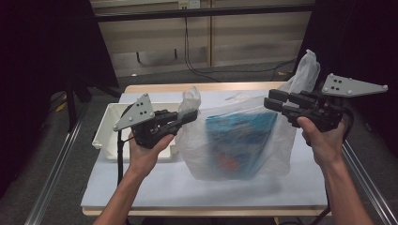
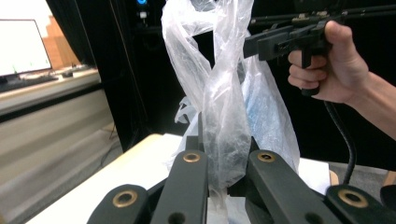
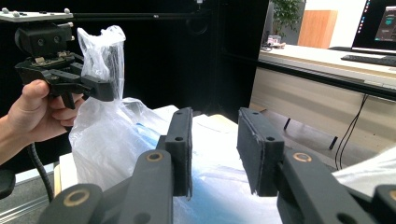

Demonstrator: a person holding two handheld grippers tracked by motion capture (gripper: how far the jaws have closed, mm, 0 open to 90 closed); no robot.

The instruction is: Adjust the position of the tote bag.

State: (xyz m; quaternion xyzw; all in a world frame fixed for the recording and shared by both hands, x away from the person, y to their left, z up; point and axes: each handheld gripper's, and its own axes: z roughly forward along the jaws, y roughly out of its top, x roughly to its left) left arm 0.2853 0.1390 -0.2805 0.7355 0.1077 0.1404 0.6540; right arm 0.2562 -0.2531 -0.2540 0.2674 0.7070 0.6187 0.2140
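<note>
Handling: you are working a thin, see-through plastic bag [image 1: 239,140] that will behave limp and slippery; I judge the film tears easily if you pull the two handles hard apart, and it has no stiffness of its own.
Desk [image 1: 141,187]: it carries the bag near the middle, a little toward the right edge, and a white tray [image 1: 105,124] toward the left edge.
Bag, place: it stands on the desk between your two hands, its body slumped and its two handle loops drawn upward.
Bag, contents: a flat teal-blue packet [image 1: 239,138] with a patch of orange low down leans inside; the film blurs it, so what it is I cannot tell. It looks to give the bag most of its weight, so expect the load to swing low.
Tray, contents: what shows of its inside looks bare; your left hand and the claw hide part of it.
Where to hold: take the twisted handle loops, not the body; bunched film gives the pads something to bite on.
Left claw [image 2: 227,175]: clenched on the left handle [image 2: 224,107], whose twisted film passes between the pads and rises above them.
Right claw [image 3: 215,154]: released, pads standing apart with nothing between them; it hangs above the bag's right side.
Right handle [image 1: 305,65]: it stands free near the back right corner, just behind that claw, not yet gripped.
</note>
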